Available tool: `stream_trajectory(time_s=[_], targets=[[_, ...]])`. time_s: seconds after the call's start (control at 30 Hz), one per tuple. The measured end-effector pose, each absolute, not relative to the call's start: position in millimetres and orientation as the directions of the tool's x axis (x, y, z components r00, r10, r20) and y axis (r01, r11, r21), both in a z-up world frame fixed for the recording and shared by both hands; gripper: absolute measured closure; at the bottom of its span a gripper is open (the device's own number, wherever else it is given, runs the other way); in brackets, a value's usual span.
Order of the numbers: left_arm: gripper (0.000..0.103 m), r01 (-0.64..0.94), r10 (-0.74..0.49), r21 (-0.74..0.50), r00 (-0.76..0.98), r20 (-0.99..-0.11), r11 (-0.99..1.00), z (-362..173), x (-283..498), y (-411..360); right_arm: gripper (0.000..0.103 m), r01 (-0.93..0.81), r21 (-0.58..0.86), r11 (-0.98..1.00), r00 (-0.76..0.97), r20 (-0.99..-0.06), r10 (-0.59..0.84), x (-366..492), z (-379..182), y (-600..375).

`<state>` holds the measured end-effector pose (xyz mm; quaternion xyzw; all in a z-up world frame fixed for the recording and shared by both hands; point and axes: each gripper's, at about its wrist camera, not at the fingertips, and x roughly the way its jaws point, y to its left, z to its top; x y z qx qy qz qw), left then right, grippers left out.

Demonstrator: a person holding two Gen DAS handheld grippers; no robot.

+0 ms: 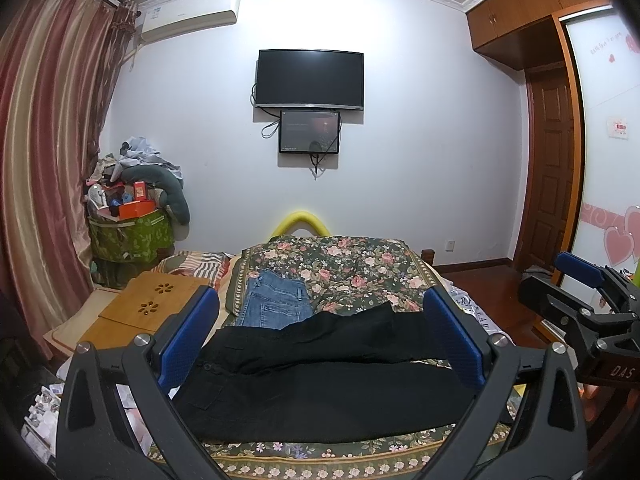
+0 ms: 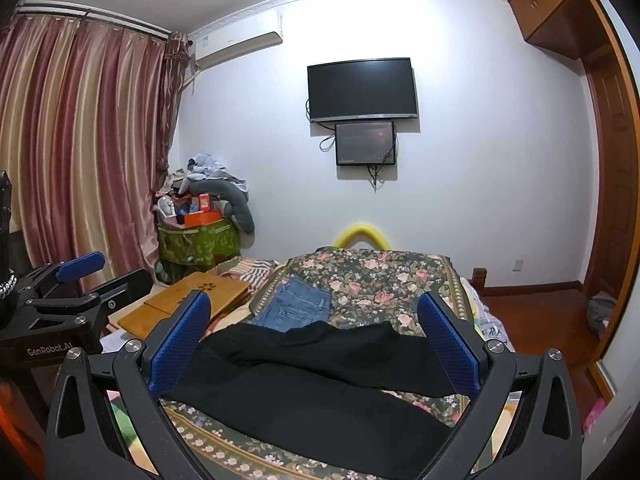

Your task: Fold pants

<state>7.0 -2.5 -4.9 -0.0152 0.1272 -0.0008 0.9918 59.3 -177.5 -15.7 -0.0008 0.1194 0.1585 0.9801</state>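
Observation:
Black pants (image 1: 320, 384) lie spread across the near end of a floral bed cover (image 1: 352, 268), waist to the left, one leg loosely crossing the other. They also show in the right wrist view (image 2: 312, 384). My left gripper (image 1: 320, 332) is open and empty, held above the pants. My right gripper (image 2: 314, 336) is open and empty, also above them. The right gripper shows at the right edge of the left wrist view (image 1: 580, 300); the left gripper shows at the left edge of the right wrist view (image 2: 72, 284).
Folded blue jeans (image 1: 276, 300) lie on the cover just behind the black pants. A wooden lap table (image 1: 148, 304) sits at the bed's left. A green hamper piled with clutter (image 1: 132, 224) stands by the curtain. Wooden floor and wardrobe (image 1: 552, 168) are to the right.

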Motion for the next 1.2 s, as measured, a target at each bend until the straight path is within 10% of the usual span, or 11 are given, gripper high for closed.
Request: stream_trajectory(time_s=[1.2], targets=[[0.000,0.003,-0.012,-0.034,0.967,-0.255,0.999,-8.9,12.7,2.6,0.000,-0.294,0.038,0.955,0.927,-0.233,0.294,59.8,-13.6,-181.1]])
